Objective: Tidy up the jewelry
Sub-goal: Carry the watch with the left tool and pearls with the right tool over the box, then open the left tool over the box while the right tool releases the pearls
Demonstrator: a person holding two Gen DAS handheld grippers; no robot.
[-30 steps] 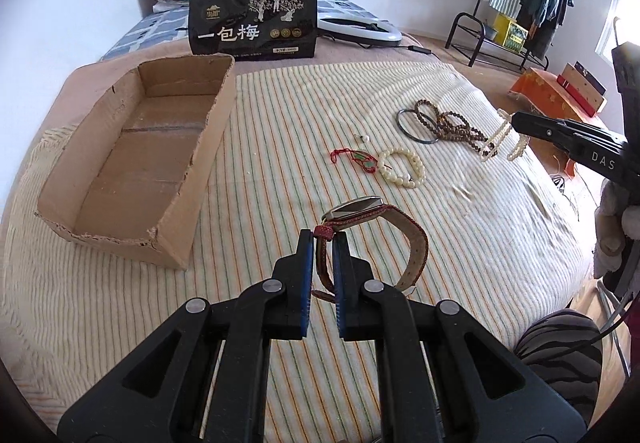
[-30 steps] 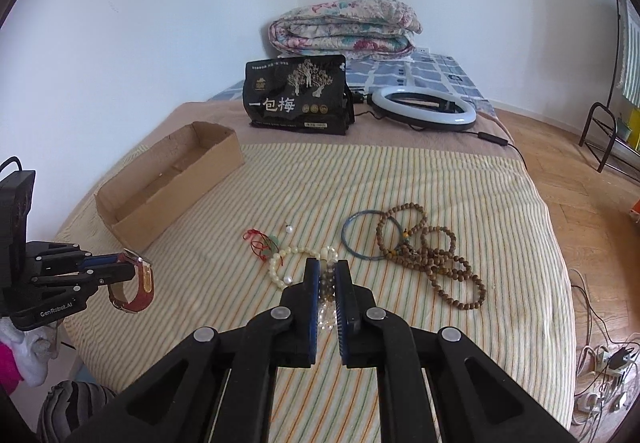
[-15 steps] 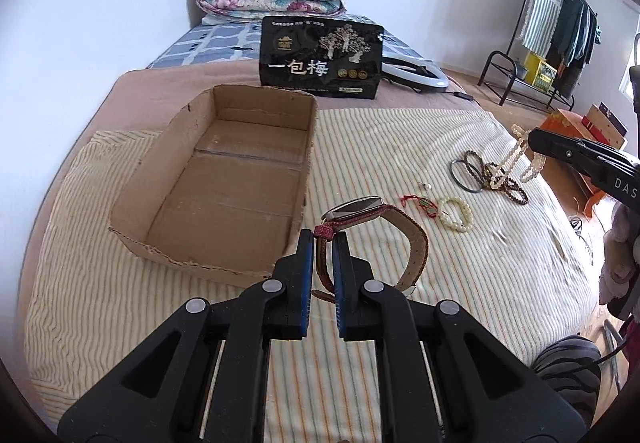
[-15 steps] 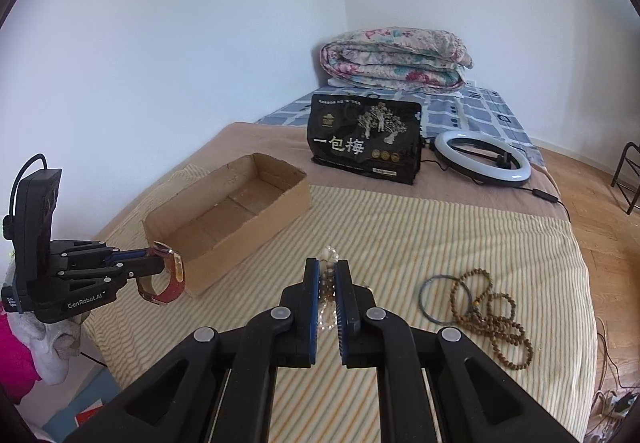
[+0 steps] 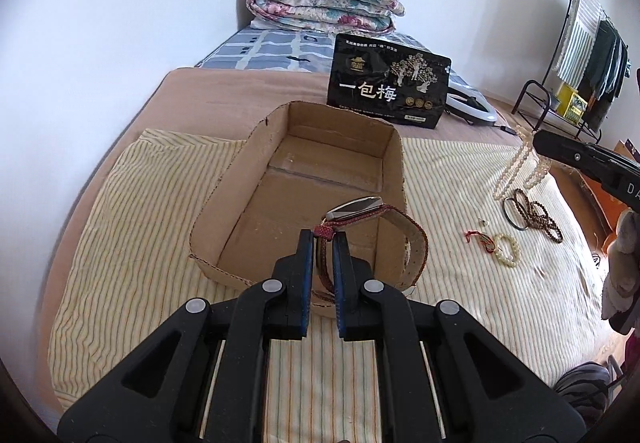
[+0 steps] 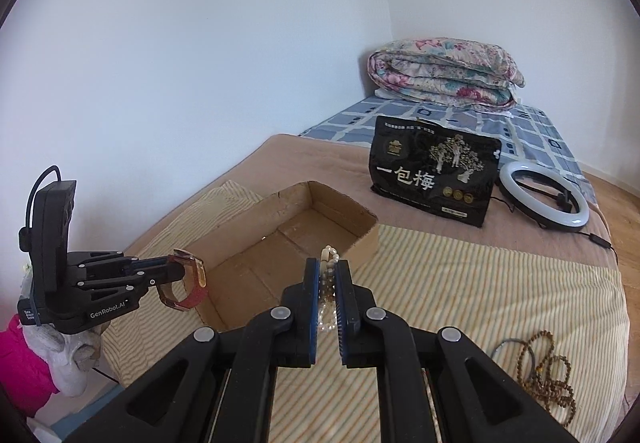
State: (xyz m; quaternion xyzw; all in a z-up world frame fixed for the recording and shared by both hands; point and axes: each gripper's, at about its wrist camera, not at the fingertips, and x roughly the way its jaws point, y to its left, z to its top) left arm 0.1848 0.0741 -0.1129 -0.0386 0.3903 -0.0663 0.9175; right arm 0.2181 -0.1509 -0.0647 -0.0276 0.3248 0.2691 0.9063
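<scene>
Item one: wristwatch (image 5: 374, 231), metal-cased with a dark red woven strap showing a pale tan lining, strap clamped between the closed jaws of the left gripper (image 5: 322, 243) at frame centre, suspended over the near end of the open cardboard box (image 5: 394, 163). Item two: strand of pale cream beads (image 6: 329, 283), pinched between the nearly closed fingers of the right gripper (image 6: 328, 279) at lower centre, hanging loose. Remaining on the striped cover (image 5: 140, 227), right of frame: dark brown bead strands (image 5: 538, 215), a thin dark bangle (image 5: 511, 208), a cream bead bracelet (image 5: 507, 249).

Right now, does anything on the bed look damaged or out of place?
The cardboard box has ragged, torn edges, with its flaps apparently ripped off. A tangle of brown beads lies heaped on the striped sheet. Nothing looks spilled.
</scene>
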